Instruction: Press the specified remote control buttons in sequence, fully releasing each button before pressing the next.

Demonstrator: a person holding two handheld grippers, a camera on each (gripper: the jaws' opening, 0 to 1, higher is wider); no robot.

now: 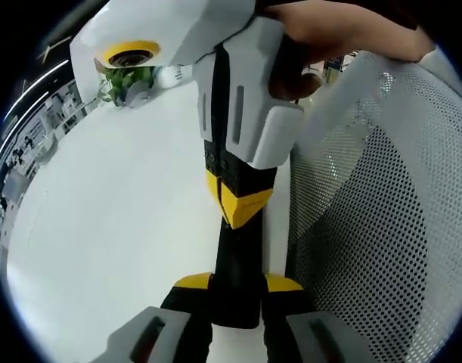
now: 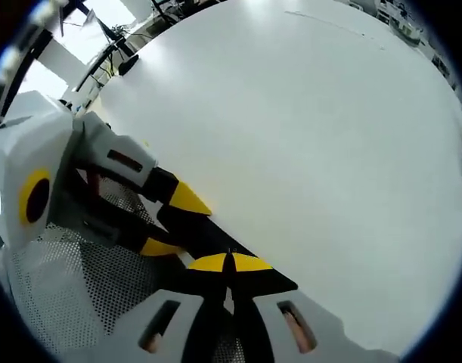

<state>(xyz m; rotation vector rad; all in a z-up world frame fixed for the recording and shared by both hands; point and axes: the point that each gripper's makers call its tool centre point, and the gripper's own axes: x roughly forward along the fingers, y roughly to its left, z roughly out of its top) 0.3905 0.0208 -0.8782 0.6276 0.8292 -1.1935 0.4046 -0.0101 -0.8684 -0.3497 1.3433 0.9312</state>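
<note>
Remote control (image 1: 237, 253), buttons hidden, sits clamped in left tool (image 1: 237, 284); right tool (image 2: 231, 262) pinched closed atop it.

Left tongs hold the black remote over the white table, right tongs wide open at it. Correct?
Not quite. The right tongs are shut, yellow tips together at the black remote, as the right gripper view shows. The rest stands: the left tongs hold the remote over the white table.
</note>
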